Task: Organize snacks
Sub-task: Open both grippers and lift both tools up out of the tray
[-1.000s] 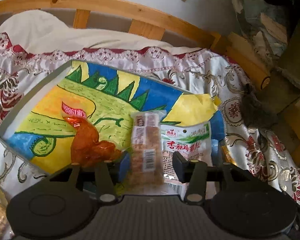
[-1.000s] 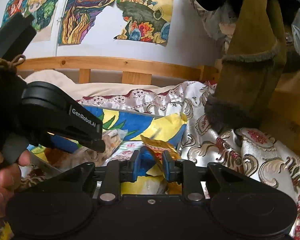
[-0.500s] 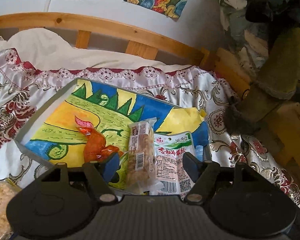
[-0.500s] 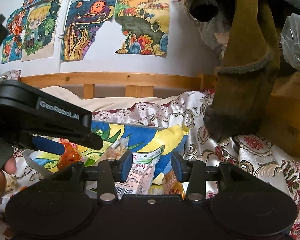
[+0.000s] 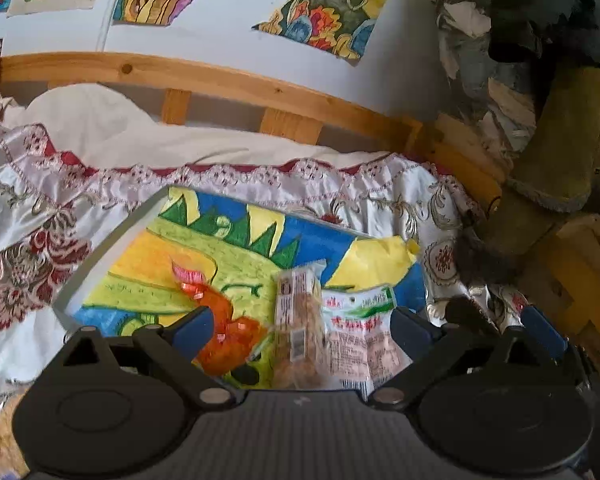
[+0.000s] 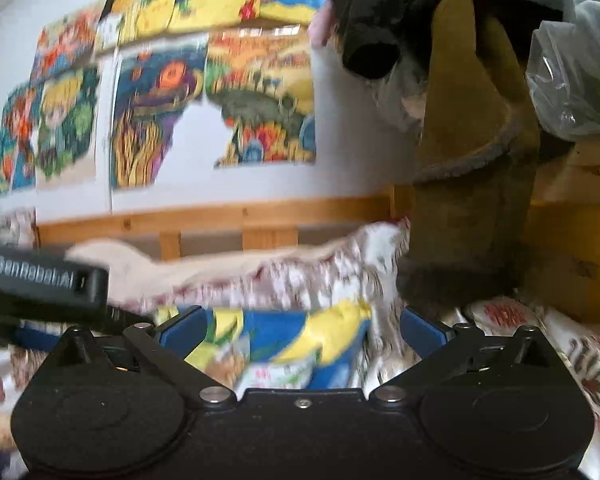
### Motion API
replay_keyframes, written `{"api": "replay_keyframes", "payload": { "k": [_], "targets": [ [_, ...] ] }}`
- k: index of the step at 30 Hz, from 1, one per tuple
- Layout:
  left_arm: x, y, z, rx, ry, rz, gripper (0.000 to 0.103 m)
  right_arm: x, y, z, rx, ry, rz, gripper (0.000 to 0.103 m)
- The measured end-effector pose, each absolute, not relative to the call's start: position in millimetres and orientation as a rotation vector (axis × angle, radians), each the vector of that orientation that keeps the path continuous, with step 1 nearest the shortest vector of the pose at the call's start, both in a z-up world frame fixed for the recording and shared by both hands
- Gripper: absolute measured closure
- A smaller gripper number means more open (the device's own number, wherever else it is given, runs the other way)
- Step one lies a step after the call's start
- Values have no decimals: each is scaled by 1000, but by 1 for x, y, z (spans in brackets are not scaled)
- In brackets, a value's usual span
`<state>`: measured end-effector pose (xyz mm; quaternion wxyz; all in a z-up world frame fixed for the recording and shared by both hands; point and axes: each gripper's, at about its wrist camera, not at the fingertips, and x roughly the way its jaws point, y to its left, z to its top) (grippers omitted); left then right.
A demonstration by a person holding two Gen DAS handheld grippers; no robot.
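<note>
Left wrist view: the left gripper (image 5: 302,330) has jaws opening wide with nothing pinched; three snacks lie between and just beyond them on the painted board (image 5: 204,240): an orange pack (image 5: 228,332), a clear biscuit pack (image 5: 298,320) and a white-green packet (image 5: 360,332), side by side. The right gripper (image 6: 300,330) is likewise opening, empty, over the same board on the bed (image 5: 60,216). Both releases look done; next likely means backing off and finding any snack not yet placed.

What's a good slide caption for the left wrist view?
Left gripper fingers opening above three snack packets lying on a painted tray.
</note>
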<state>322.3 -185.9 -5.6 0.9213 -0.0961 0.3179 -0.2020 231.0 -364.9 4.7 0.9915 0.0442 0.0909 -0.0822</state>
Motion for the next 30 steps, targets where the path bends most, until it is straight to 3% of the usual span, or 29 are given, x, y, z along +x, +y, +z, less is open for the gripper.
{"api": "replay_keyframes", "payload": {
  "k": [18, 26, 30],
  "targets": [
    [377, -171, -23, -332, 619, -298, 2, 284, -369, -15, 176, 223, -216, 1],
    [378, -148, -17, -344, 617, -281, 2, 271, -350, 44, 223, 55, -32, 1],
    [374, -133, -14, -337, 623, -247, 2, 284, -339, 40, 275, 72, 15, 1]
  ]
}}
